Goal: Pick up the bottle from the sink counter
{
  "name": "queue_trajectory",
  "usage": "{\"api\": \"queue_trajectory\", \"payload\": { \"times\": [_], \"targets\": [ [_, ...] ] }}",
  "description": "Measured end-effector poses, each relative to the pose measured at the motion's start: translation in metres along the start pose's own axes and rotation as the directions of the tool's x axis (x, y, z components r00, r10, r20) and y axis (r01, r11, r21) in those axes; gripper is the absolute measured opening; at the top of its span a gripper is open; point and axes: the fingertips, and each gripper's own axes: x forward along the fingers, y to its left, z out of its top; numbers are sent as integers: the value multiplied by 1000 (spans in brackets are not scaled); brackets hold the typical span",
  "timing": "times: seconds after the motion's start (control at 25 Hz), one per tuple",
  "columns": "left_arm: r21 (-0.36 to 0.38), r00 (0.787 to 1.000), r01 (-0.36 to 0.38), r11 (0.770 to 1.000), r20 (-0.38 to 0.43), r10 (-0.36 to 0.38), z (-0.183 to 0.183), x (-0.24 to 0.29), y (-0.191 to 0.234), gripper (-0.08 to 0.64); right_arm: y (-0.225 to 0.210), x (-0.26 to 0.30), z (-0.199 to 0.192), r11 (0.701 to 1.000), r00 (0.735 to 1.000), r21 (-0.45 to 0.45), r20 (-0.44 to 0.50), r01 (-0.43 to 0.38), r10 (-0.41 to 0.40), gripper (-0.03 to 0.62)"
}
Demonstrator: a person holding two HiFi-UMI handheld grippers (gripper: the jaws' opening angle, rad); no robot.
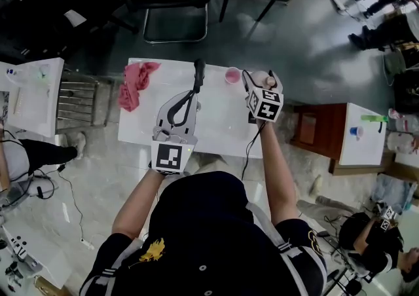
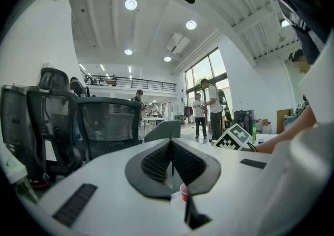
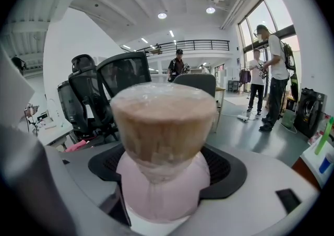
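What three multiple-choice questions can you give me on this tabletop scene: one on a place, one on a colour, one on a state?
1. Where does the crumpled pink cloth lie?
A. on the left part of the white rectangular table
B. on the floor
C. on a chair

2. What colour is the cap of the pink round bottle?
A. green
B. brown
C. blue

3. How do the fingers of the left gripper stand?
A. wide apart
B. closed on the cloth
C. together, nothing between

Answers:
1 A: the head view shows it near the table's left edge.
2 B: the right gripper view shows the brown cap close up.
3 C: the left gripper view shows them meeting, empty.
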Motion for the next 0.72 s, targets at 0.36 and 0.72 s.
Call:
{"api": "queue_trajectory", "payload": {
  "times": [0.36, 0.72],
  "targets": [
    [37, 1000, 8, 999, -5, -7, -4, -3, 5, 18, 32, -25, 28, 998, 999, -43, 16, -49, 50, 435],
    [56, 999, 8, 998, -34, -6, -5, -4, 14, 18, 66, -52, 54, 993, 993, -48, 33, -110, 112, 436]
  ]
}}
